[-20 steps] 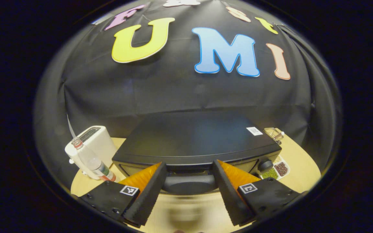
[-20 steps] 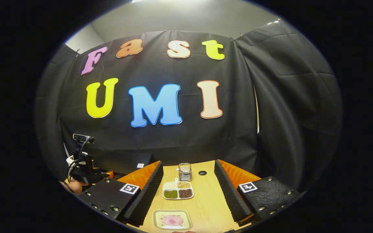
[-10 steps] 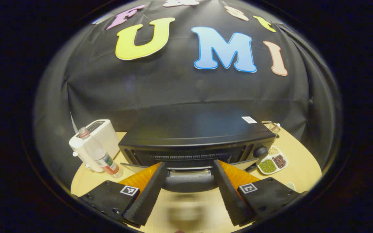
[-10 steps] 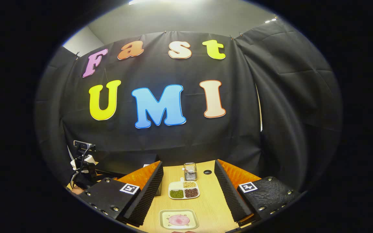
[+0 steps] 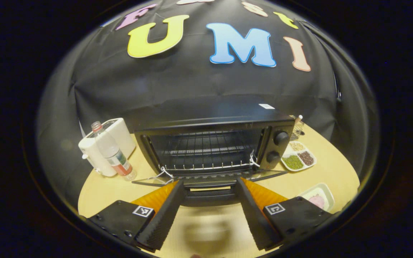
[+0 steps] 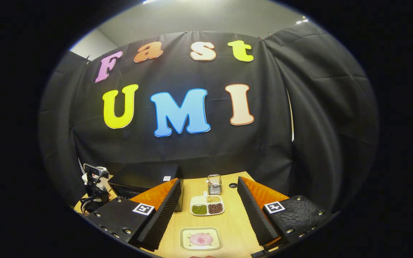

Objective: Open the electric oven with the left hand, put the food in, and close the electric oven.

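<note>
The black electric oven [image 5: 213,107] stands mid-table with its door [image 5: 264,174] dropped nearly flat, so the wire rack [image 5: 206,150] inside is bare to view. My left gripper [image 5: 209,186] is open, its fingers straddling the door handle [image 5: 209,197], which lies across the gap between them. The food, a pink piece on a small square plate [image 6: 201,239], rests on the table to the oven's right, its plate [image 5: 317,200] showing in the left gripper view too. My right gripper [image 6: 208,182] hangs open above the table, just behind that plate, holding nothing.
A white toaster [image 5: 115,134] and a plastic bottle [image 5: 111,152] stand left of the oven. A divided dish of beans [image 6: 207,208] and a small wire holder [image 6: 214,183] sit to its right. The wooden table [image 6: 235,222] has bare room around the plate.
The oven door has swung from shut down to nearly flat as my left gripper drew back and down with the handle between its fingers. My right gripper shifted slightly.
</note>
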The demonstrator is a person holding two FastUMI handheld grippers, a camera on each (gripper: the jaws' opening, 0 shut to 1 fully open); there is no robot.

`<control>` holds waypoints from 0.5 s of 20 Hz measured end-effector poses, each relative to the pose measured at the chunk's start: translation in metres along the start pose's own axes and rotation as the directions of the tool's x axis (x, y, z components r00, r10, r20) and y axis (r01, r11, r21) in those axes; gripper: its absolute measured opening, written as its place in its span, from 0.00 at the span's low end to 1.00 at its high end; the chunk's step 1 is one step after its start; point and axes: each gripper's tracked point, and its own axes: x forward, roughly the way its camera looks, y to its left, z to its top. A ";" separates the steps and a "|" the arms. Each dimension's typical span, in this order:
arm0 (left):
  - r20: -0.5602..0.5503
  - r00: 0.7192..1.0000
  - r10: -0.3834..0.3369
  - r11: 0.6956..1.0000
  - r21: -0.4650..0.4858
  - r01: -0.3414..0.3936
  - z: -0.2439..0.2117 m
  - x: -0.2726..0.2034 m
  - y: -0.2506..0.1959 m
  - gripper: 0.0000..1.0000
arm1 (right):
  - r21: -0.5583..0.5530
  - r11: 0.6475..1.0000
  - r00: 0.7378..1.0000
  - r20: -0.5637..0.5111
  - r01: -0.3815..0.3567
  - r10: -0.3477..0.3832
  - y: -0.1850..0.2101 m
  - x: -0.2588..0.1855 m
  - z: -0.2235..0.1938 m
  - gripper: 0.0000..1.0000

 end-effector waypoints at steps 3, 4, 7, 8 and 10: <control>-0.006 1.000 -0.003 1.000 0.015 0.003 -0.017 -0.004 -0.001 1.00 | -0.030 1.000 1.000 -0.019 -0.009 0.009 0.003 -0.001 -0.003 0.96; 0.001 1.000 -0.004 1.000 0.030 0.004 -0.020 -0.004 -0.002 1.00 | -0.035 0.999 1.000 -0.029 -0.013 0.012 0.005 -0.001 -0.006 0.96; -0.028 0.999 -0.017 1.000 0.026 0.017 -0.040 -0.003 -0.004 0.98 | -0.035 0.999 0.998 -0.062 -0.025 0.023 0.005 0.001 -0.013 0.96; -0.042 0.999 -0.023 0.999 0.028 0.025 -0.046 -0.003 -0.006 0.98 | -0.030 0.999 0.997 -0.071 -0.025 0.023 0.005 0.001 -0.014 0.96; -0.057 0.998 -0.027 0.998 0.050 0.030 -0.054 -0.005 -0.004 1.00 | -0.041 0.999 0.996 -0.090 -0.026 0.022 0.001 0.004 -0.023 0.96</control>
